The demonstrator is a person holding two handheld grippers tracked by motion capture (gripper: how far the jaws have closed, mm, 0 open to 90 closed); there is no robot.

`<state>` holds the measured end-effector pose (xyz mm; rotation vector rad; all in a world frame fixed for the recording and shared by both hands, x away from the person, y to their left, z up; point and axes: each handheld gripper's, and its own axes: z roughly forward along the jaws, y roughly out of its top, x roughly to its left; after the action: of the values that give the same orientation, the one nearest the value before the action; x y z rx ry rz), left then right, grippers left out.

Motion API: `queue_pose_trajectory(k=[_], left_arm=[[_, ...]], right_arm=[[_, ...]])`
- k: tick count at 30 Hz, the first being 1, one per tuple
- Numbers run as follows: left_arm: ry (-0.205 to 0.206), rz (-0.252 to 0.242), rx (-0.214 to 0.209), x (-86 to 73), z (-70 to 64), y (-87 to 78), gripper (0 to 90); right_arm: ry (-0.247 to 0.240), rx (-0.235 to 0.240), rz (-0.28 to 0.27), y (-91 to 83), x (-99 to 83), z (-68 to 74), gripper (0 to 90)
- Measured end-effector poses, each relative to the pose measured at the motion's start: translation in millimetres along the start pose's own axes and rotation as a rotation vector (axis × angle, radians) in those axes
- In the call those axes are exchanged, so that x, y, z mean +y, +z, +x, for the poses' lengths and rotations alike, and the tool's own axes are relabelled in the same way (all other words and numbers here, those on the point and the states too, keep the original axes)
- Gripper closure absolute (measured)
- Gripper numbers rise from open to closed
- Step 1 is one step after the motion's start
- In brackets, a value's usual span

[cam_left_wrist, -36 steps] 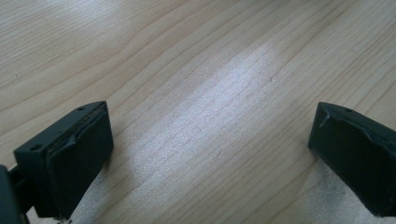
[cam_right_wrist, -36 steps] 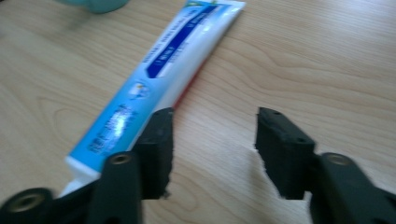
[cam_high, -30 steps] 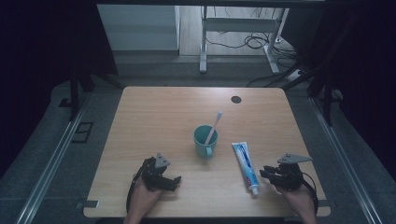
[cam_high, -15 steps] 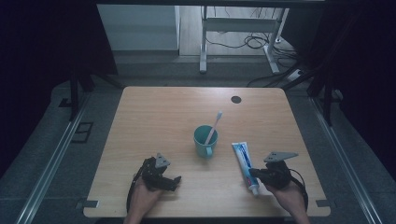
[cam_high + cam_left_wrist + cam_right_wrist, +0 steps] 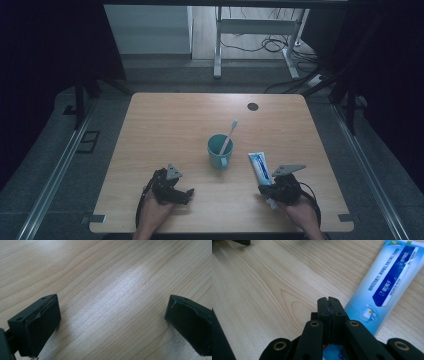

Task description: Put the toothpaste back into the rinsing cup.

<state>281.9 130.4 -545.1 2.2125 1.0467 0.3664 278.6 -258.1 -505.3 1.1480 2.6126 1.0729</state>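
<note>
**Blue-and-white tube untouched, closed jaws poised at its cap end**

Pale wood grain runs across the table [image 5: 165, 120], and three things sit on its near half: a teal cup [image 5: 219, 151] with a white toothbrush [image 5: 229, 136] leaning out of it, and just to the cup's right a toothpaste tube [image 5: 260, 166] lying flat, its crimped end pointing away from the person.

In the high view the right gripper [image 5: 270, 192] rests at the near, cap end of the tube. Its own view shows the two black jaws pressed together with nothing between them, their tips [image 5: 329, 305] lying just beside the tube's [image 5: 387, 282] printed shoulder. Part of the tube passes under the gripper's linkage at the bottom of that view, so whether metal is resting on plastic is hard to say; it looks like contact or very nearly so.

The left gripper [image 5: 186, 194] sits on the bare board well apart from the cup, and its own view shows the jaws spread wide [image 5: 112, 322] over empty wood, holding nothing.

As a judgement, the work is at its very start. Nothing has been lifted, the brush stands in the cup, the tube lies flat. What is left is nearly everything: the right jaws would need to part and straddle the tube before any grasp.
</note>
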Motion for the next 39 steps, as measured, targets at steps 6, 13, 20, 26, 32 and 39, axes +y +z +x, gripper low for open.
queue_pose_trajectory(k=[6,13,20,26,32,39], left_arm=[[0.000,0.000,0.000,0.0,0.0,0.0,0.3],[0.000,0.000,0.000,0.0,0.0,0.0,0.3],[0.001,0.000,0.000,0.0,0.0,0.0,0.3],[0.001,0.000,0.000,0.0,0.0,0.0,0.3],[0.001,0.001,0.000,0.0,0.0,-0.1,0.3],[0.002,0.002,0.001,0.0,0.1,-0.2,0.3]], right_arm=[[0.004,0.006,0.001,-0.8,-0.8,-1.3,88.2],[0.011,-0.014,0.006,-2.7,-3.3,-6.6,87.8],[0.025,-0.040,0.012,-5.7,-7.4,-14.3,86.4],[0.032,-0.066,0.018,-8.4,-10.1,-20.3,85.5],[0.026,-0.053,0.004,-10.0,-7.9,-18.1,83.1],[0.013,-0.010,-0.053,-22.0,-2.9,-20.1,72.5]])
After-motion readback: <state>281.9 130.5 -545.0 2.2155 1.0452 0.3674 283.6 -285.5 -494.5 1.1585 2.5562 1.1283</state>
